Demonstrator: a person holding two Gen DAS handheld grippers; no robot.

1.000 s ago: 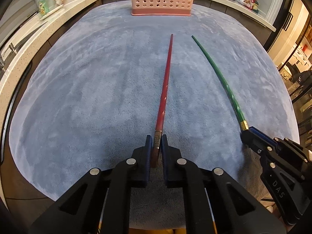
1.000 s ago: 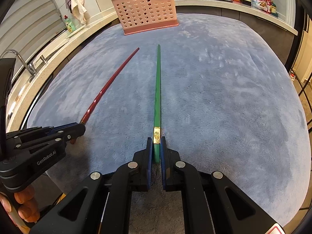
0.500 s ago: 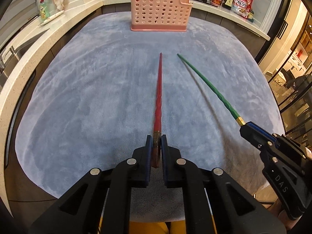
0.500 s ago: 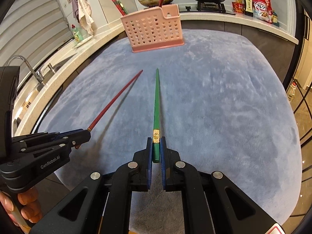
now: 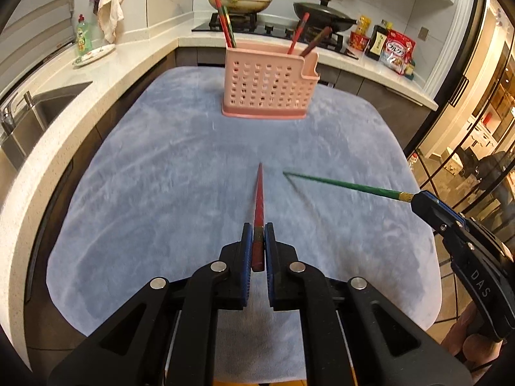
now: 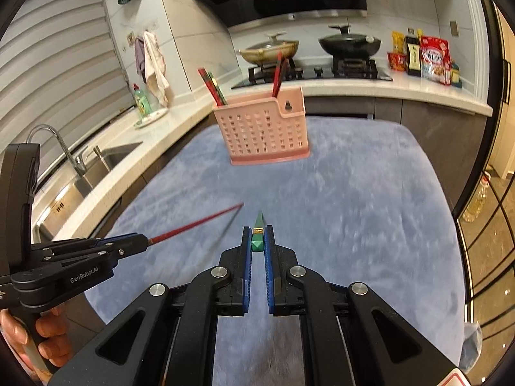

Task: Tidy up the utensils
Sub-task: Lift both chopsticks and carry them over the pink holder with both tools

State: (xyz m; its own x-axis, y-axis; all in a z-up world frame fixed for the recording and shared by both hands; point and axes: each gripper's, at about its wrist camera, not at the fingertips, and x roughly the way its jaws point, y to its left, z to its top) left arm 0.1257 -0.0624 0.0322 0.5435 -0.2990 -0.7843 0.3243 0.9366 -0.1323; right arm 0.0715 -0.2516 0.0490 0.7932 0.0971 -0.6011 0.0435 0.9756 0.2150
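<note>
My left claw (image 5: 258, 244) is clamped tight on the thick end of the red chopstick (image 5: 259, 199), its tip held above the blue-grey cloth (image 5: 154, 199) on the worktop. My right claw (image 6: 257, 241) pinches the green chopstick (image 6: 258, 239) the same way; motion blur hides how far its tip sits off the cloth. The pink utensil holder (image 5: 268, 87) stands at the far end, a few chopsticks already inside
</note>
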